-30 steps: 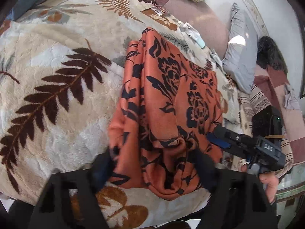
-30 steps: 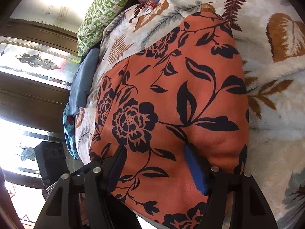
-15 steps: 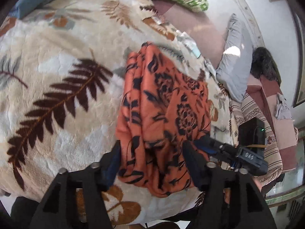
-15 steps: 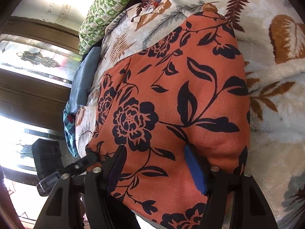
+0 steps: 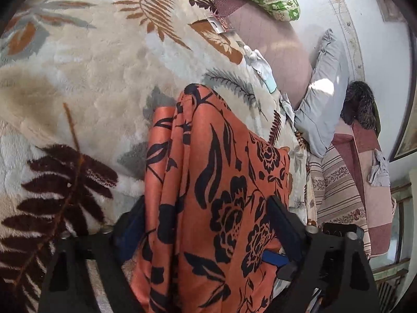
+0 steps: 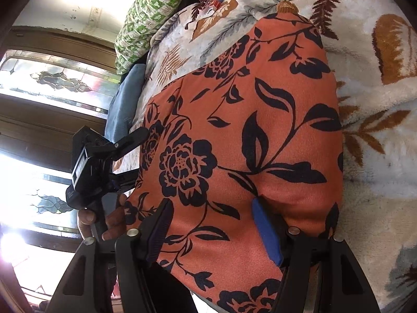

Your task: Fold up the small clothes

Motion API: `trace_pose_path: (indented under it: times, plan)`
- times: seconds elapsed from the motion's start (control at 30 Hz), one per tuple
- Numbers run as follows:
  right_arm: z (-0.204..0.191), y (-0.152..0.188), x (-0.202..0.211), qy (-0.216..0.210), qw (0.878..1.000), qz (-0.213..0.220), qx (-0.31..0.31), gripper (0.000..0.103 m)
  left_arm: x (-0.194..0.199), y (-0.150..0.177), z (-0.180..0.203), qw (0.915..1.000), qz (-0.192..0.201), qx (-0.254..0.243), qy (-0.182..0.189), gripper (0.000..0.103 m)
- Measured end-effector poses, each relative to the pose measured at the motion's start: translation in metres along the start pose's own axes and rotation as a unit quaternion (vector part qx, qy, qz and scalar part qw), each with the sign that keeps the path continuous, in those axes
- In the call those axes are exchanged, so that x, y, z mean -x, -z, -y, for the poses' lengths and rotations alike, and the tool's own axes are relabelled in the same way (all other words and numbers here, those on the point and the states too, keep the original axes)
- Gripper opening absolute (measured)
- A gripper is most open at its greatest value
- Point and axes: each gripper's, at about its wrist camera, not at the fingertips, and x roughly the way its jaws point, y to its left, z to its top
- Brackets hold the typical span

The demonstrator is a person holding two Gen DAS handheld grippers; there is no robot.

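Orange floral garment: lies on the leaf-patterned fleece blanket on the bed, near the front edge; already doubled over, judging from the stacked layered edges along its left side in the left wrist view; top face smooth and roughly rectangular in the right wrist view.

Left gripper: jaws closing, bunched cloth standing between them; whether the pads press the fabric yet cannot be told, since the cloth hides the inner faces.

Right gripper: jaws stand apart, resting on the near part of the garment; blue pad dents the cloth beside a raised fold; nothing visibly pinched between them.

Person's hand holds the left tool at the garment's left edge.

Progress, as a judgement: at least one fold made; piece still wide, so probably one more fold across and a flattening remain; other cloth items, a grey one among them, lie further off, unfolded as far as visible.
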Motion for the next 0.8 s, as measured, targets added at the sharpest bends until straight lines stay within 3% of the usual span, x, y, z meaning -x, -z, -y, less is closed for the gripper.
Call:
trace_pose_path:
  times: [0.03,0.1,0.13,0.23,0.27,0.3,0.37,0.43,0.5,0.57,0.63,0.8]
  plan:
    - [0.001,0.000,0.001,-0.002,1.000,0.000,0.000,0.067,-0.001,-0.001,0.003,0.9999,-0.005,-0.012,-0.011,0.026]
    - [0.003,0.001,0.002,-0.006,1.000,0.000,0.000,0.067,0.002,0.003,0.016,0.9976,0.013,-0.055,-0.041,0.024]
    - [0.003,0.001,0.003,-0.005,1.000,0.000,0.002,0.067,0.003,0.008,0.032,0.9910,0.031,-0.104,-0.078,0.024]
    - [0.004,0.002,0.004,-0.004,1.000,-0.001,0.006,0.067,-0.003,0.033,0.074,0.9507,0.083,-0.244,-0.173,0.024]
    - [0.005,0.002,0.005,-0.004,1.000,-0.001,0.006,0.067,-0.012,0.034,0.072,0.9455,0.074,-0.253,-0.191,0.024]
    - [0.006,0.002,0.005,-0.005,1.000,-0.001,0.005,0.066,-0.020,0.029,0.062,0.9504,0.056,-0.233,-0.198,0.028]
    - [0.004,0.002,0.005,0.000,1.000,-0.003,0.006,0.065,-0.013,0.013,0.036,0.9752,0.044,-0.155,-0.152,0.036]
    - [0.001,0.002,0.005,0.007,1.000,-0.003,0.009,0.065,-0.002,0.006,0.027,0.9854,0.036,-0.110,-0.125,0.044]
    - [-0.001,0.002,0.005,0.010,1.000,-0.001,0.011,0.066,0.013,0.006,0.025,0.9913,0.039,-0.086,-0.092,0.069]
    - [-0.002,0.003,0.006,0.010,1.000,0.000,0.010,0.066,0.025,0.011,0.022,0.9962,0.038,-0.063,-0.047,0.086]
    - [-0.003,0.003,0.005,0.007,1.000,0.000,0.010,0.067,0.031,0.019,0.018,0.9981,0.029,-0.045,-0.031,0.088]
    - [-0.006,0.003,0.004,0.003,1.000,0.000,0.018,0.068,0.023,0.048,0.010,0.9989,-0.016,-0.029,-0.033,0.088]
